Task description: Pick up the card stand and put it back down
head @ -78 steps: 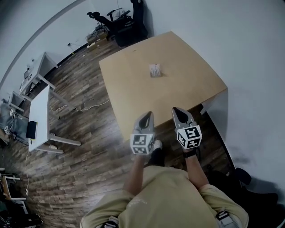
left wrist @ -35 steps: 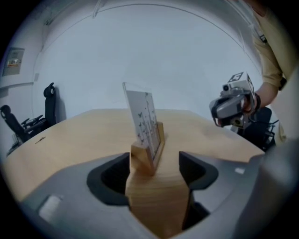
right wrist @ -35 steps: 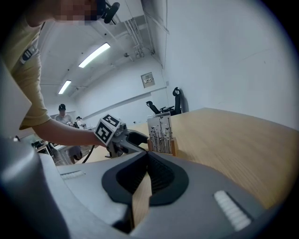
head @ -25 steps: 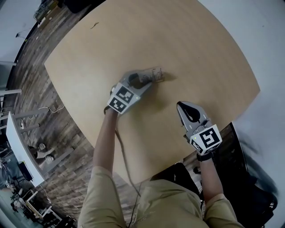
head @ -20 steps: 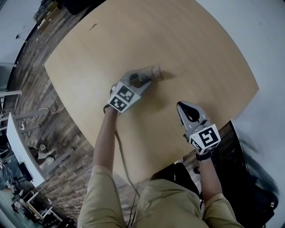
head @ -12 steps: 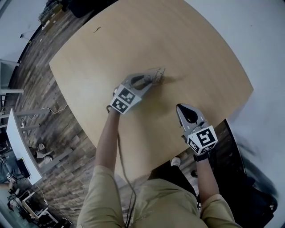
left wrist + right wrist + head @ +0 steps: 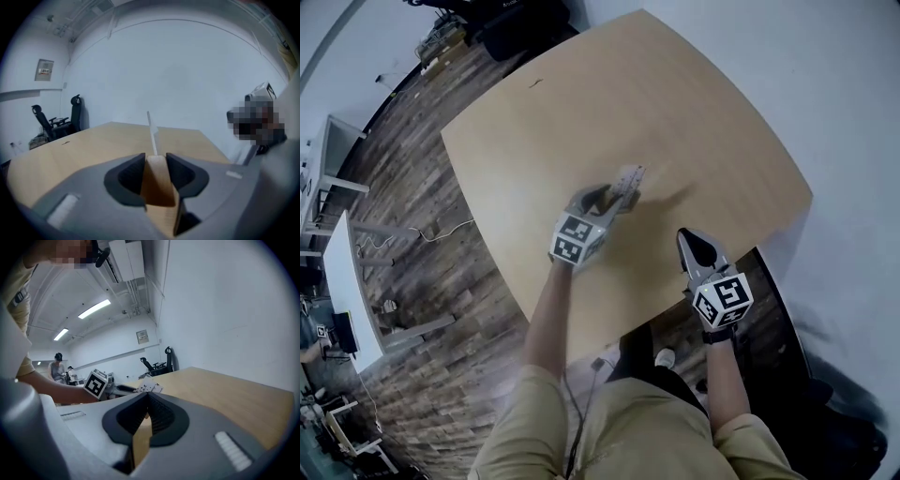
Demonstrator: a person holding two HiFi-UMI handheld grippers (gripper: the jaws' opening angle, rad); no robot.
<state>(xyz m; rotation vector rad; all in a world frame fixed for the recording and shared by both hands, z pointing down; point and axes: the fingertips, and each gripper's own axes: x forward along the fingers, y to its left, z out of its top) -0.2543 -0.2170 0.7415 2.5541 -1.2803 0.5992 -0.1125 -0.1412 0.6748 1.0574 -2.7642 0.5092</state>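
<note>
Above the middle of the table [image 7: 694, 103], the left gripper [image 7: 617, 200] has just been closing its jaws and pinches the thin clear card stand [image 7: 629, 176] upright between them, lifted off the tabletop with its shadow cast apart from it. Over the table's near edge, the right gripper [image 7: 688, 237] hovers, jaws pressed together on nothing
</note>
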